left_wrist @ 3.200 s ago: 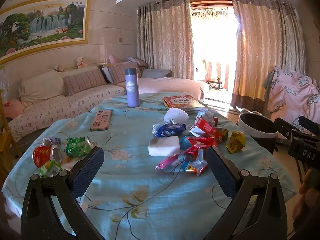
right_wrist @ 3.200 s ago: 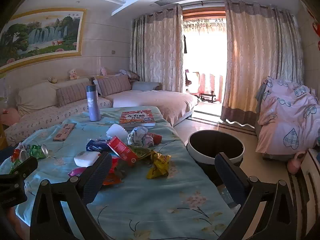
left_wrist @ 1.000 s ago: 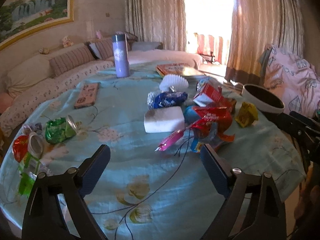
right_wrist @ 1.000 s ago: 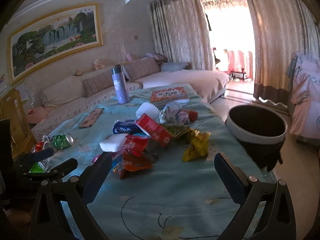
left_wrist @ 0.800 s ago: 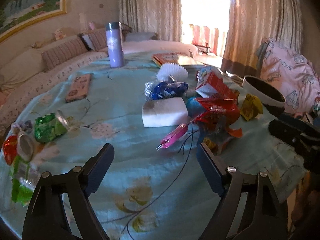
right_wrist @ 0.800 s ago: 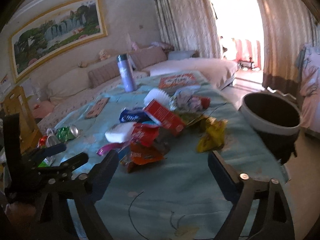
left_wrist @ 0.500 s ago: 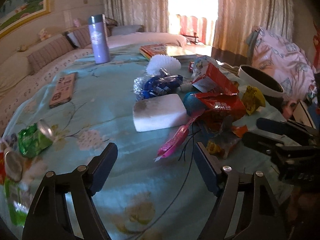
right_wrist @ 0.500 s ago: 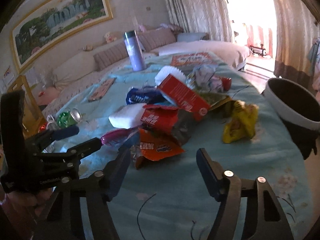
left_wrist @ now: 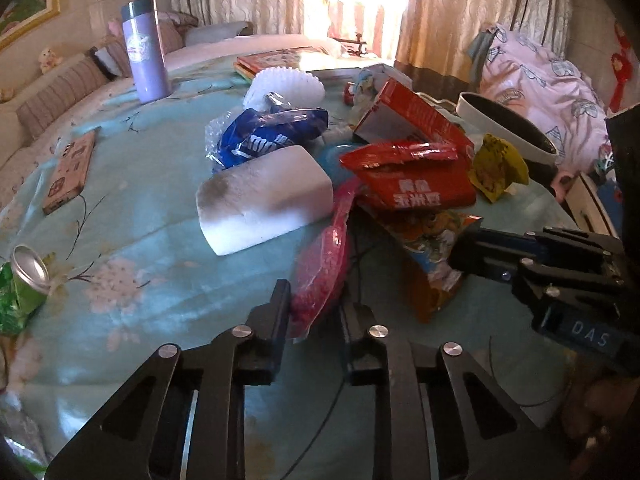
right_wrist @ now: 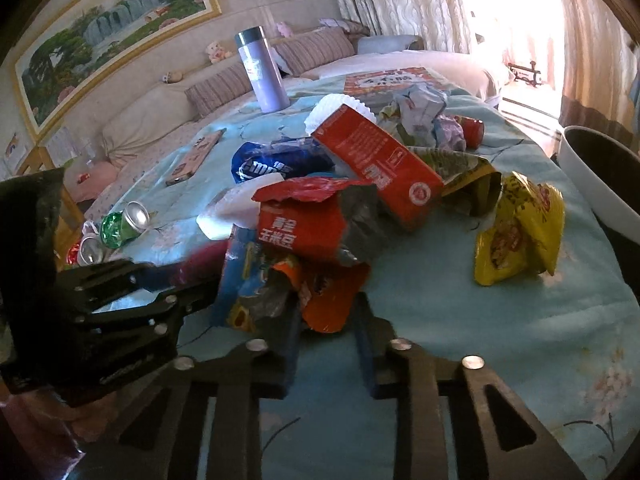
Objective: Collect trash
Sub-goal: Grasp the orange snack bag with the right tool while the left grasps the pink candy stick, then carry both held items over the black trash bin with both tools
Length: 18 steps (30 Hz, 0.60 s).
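The table (left_wrist: 132, 216) in its blue floral cloth carries my trash heap mid-table. My right gripper (right_wrist: 326, 326) is closing on the near orange wrapper (right_wrist: 332, 300), my left gripper (left_wrist: 314, 312) on the pink wrapper (left_wrist: 324, 268).

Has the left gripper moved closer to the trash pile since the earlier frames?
Yes. The left gripper has come forward and down toward the white block; its fingers are closing around the pink wrapper.

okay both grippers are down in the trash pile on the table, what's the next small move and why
Probably finish closing, then lift. The left gripper is closing around the pink wrapper; the right gripper is closing around the orange wrapper. The bin stands beside the table.
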Tool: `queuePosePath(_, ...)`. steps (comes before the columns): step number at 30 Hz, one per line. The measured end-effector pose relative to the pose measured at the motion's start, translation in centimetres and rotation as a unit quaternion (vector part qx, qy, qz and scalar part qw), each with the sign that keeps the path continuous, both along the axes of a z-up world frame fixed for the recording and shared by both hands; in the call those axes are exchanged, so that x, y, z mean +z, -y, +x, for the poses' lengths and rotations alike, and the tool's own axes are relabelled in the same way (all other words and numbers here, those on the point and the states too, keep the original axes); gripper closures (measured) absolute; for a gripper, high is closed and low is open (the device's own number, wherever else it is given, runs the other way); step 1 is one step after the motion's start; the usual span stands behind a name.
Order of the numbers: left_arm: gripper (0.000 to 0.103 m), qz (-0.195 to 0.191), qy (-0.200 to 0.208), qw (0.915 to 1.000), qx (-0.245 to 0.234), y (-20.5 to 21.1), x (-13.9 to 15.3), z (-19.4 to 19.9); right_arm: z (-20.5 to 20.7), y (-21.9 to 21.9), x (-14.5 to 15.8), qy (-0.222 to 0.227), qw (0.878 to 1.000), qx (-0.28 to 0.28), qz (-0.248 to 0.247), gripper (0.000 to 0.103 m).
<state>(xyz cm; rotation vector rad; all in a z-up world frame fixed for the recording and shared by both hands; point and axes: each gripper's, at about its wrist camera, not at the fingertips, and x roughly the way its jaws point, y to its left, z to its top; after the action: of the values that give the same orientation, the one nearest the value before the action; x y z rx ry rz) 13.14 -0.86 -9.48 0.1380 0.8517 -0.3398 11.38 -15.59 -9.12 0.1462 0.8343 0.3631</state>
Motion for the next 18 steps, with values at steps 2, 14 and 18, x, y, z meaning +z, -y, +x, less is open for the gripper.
queuePosePath(2, 0.086, 0.002, 0.008, 1.0, 0.001, 0.1, 0.3, -0.5, -0.3, 0.4, 0.0, 0.0, 1.0, 0.0, 0.0, 0.086)
queuePosePath(14, 0.089, -0.04, 0.03, 0.9987, -0.012, 1.8, 3.2, -5.1, -3.5, 4.5, 2.4, 0.026, 0.999, -0.023, 0.026, 0.088)
queuePosePath(18, 0.089, -0.048, 0.035, 0.9977, -0.033, 3.7, 3.8, -5.8, -4.6, 6.7, 2.8, 0.032, 0.998, -0.045, 0.032, 0.088)
